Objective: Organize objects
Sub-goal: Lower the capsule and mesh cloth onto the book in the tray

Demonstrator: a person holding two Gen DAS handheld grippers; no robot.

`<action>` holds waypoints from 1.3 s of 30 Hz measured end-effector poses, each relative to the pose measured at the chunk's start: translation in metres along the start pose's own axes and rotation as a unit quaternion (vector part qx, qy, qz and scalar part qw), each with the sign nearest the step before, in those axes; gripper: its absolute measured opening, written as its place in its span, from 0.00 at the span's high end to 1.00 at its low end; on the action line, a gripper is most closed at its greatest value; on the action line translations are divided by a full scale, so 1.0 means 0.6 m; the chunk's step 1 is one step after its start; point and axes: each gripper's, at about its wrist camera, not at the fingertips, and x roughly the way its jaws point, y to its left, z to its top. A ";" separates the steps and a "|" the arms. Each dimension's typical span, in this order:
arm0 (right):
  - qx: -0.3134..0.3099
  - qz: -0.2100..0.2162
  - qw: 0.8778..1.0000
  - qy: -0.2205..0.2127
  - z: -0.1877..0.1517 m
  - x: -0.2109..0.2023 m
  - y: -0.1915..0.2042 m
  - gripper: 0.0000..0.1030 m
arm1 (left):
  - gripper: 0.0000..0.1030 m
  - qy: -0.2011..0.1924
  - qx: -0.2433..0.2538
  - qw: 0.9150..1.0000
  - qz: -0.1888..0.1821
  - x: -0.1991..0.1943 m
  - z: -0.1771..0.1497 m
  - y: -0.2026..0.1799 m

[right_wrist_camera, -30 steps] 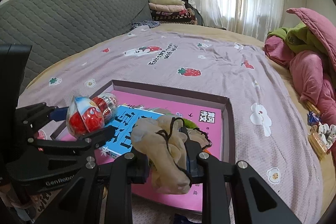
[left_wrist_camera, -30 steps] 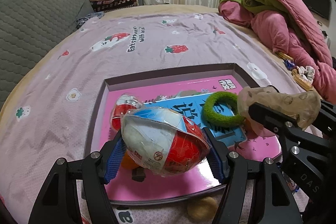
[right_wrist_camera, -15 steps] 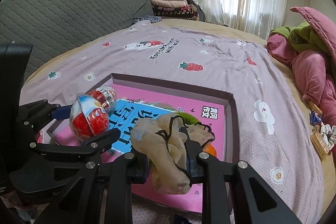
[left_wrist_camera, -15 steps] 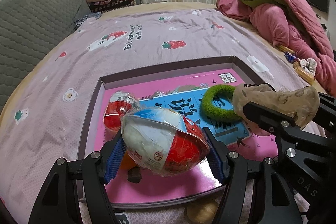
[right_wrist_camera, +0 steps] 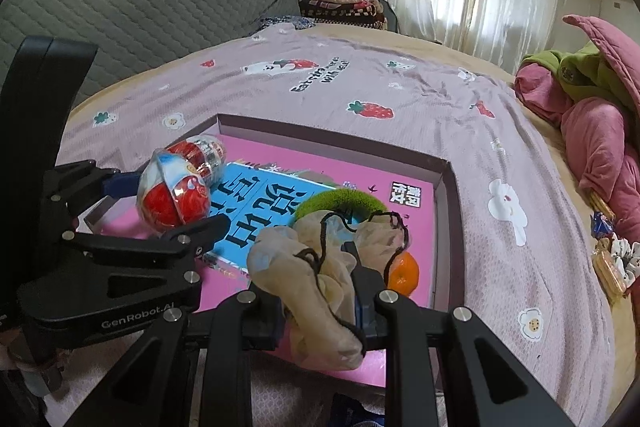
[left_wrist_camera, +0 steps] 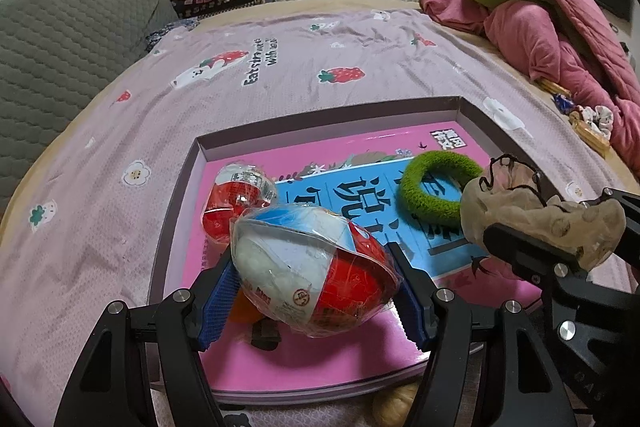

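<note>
The left gripper point(left_wrist_camera: 316, 291) was closed on a large egg-shaped toy point(left_wrist_camera: 316, 271), red, white and blue in clear wrap; both blue pads pressed on its sides, so the jaws stood rather wide. It hung over the near part of a shallow box point(left_wrist_camera: 320, 115) that lay on the bed with the lilac strawberry sheet point(left_wrist_camera: 200, 75).

The right gripper point(right_wrist_camera: 318, 291) stood narrow and pinched a crumpled beige stocking point(right_wrist_camera: 312, 279) with a dark thread at its edge. In the left wrist view this bundle was at about 3 o'clock from the toy, also above the box.

The floor of the box carried a pink and blue printed sheet with large characters point(left_wrist_camera: 352, 195). On it lay a smaller egg toy point(left_wrist_camera: 236, 199), at about 11 o'clock from the held one and just beside it in the picture. A green fuzzy ring point(left_wrist_camera: 436, 187) lay at about 1 o'clock, near the far right corner. In the right wrist view a small orange point(right_wrist_camera: 404, 275) rested near the right wall of the box, at about 3 o'clock from the stocking; whether it touched the wall I could not tell.

At 2 o'clock, well apart from the box, a pink quilt with a green garment point(left_wrist_camera: 540, 11) was heaped at the edge of the bed. At 10 o'clock stood a grey quilted headboard point(left_wrist_camera: 60, 39).
</note>
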 end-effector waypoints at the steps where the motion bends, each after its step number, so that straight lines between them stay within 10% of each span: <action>1: -0.001 0.001 1.000 0.003 -0.002 0.002 0.002 0.75 | 0.31 0.001 0.000 1.000 0.000 0.002 -0.001 0.001; 39: 0.004 0.009 1.000 0.028 -0.020 0.031 0.006 0.68 | 0.31 -0.013 0.005 1.000 0.022 0.013 -0.007 -0.001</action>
